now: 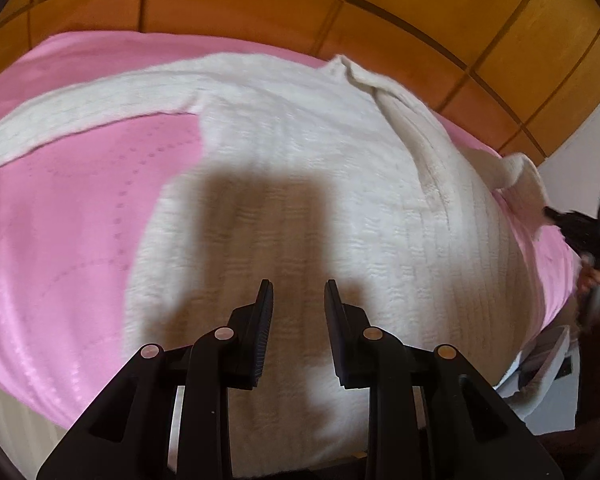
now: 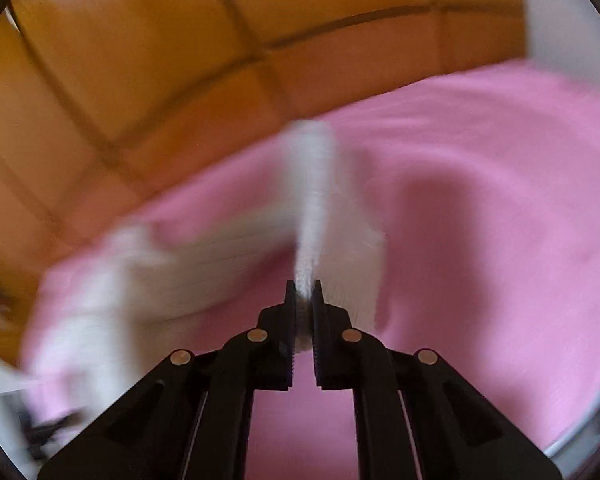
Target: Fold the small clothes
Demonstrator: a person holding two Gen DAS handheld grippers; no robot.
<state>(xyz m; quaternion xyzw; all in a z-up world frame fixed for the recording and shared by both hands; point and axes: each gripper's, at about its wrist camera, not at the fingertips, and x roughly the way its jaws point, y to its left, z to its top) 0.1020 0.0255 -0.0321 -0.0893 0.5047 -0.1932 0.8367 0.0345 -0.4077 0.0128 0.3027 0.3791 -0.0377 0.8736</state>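
A wooden panelled wall (image 1: pixel 260 4) rises behind a pink sheet (image 1: pixel 60 220) that covers the whole surface. On the sheet lies a white knit sweater (image 1: pixel 300 152), body spread flat, 1 sleeve stretched out to the left, the other folded along the right side. The left gripper (image 1: pixel 299 292) hangs over the sweater's body, fingers a little apart with nothing between them. The right gripper (image 2: pixel 304 292) is pressed together on a bunched white strip of the sweater – the view is blurred – lifting it off the sheet.
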